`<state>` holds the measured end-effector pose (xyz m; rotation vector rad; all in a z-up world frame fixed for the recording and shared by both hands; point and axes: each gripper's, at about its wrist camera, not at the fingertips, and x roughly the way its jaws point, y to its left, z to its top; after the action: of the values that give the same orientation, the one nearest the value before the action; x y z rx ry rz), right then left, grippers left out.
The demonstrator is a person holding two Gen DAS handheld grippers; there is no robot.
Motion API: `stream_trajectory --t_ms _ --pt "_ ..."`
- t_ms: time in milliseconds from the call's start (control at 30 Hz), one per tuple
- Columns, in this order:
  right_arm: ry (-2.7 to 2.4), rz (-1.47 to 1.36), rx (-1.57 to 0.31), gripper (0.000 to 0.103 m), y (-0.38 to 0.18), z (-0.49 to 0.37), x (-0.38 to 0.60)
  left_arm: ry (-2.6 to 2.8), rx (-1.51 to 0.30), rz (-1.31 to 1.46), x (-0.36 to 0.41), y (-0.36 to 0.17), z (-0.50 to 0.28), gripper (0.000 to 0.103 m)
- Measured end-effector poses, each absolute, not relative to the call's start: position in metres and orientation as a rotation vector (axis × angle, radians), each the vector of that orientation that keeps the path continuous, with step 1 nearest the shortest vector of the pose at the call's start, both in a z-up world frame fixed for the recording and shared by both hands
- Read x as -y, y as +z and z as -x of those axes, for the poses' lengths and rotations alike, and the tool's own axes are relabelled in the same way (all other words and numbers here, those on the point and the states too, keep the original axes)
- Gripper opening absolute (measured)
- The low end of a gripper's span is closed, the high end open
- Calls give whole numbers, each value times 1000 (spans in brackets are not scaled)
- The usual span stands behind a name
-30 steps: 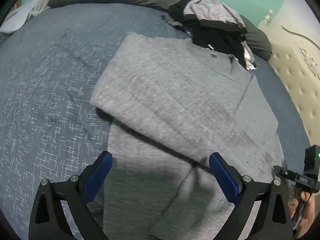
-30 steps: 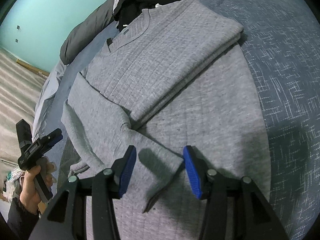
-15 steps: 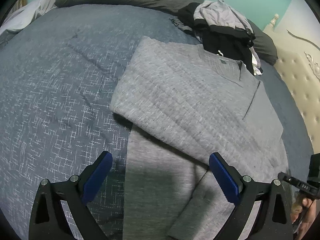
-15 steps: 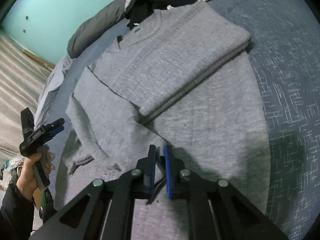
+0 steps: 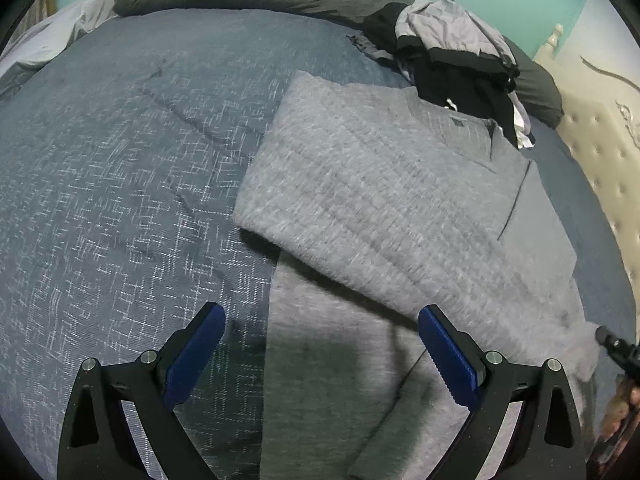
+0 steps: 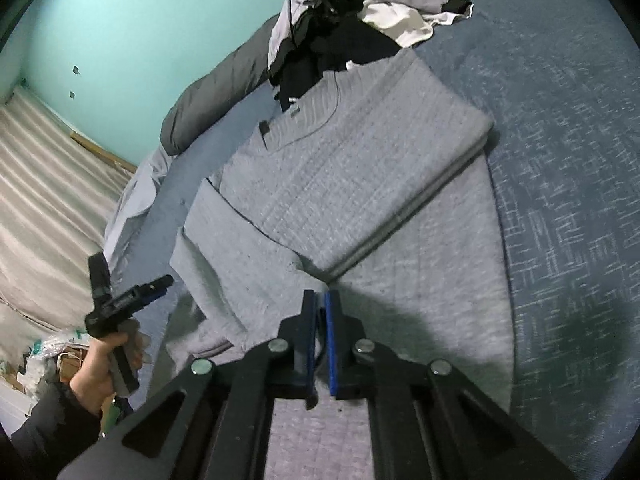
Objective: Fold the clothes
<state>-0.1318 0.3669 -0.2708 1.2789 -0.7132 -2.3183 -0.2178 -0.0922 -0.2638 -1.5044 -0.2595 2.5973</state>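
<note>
Through the left wrist view, our left gripper (image 5: 322, 354) hangs wide and empty over the grey sweater (image 5: 384, 208) spread on the bed (image 5: 120, 184). Through the right wrist view, our right gripper (image 6: 320, 336) has just closed, pinching the sleeve; a thin pinch could slip, undoing the fold.

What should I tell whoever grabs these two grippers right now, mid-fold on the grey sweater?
Right gripper: jaws have just been closing and are now shut on the grey sweater, at its sleeve end.
Left gripper: open, holding nothing, hanging over the sweater's lower part.
Sweater lies flat on the blue bedspread; one side is already folded over the body.
Left: fold the pinched sleeve in, then the body. The clothes pile behind is still unfolded.
</note>
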Motion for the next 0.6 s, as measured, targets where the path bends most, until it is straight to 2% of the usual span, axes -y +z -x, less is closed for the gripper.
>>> stream_trajectory --t_ms 333,600 --pt "-2412 -1221 806 3 -264 127 -406 2649 179 1534 96 -261 220 99" --pt "-2398 -1319 835 3 -290 134 -409 2640 146 1570 100 -272 225 99"
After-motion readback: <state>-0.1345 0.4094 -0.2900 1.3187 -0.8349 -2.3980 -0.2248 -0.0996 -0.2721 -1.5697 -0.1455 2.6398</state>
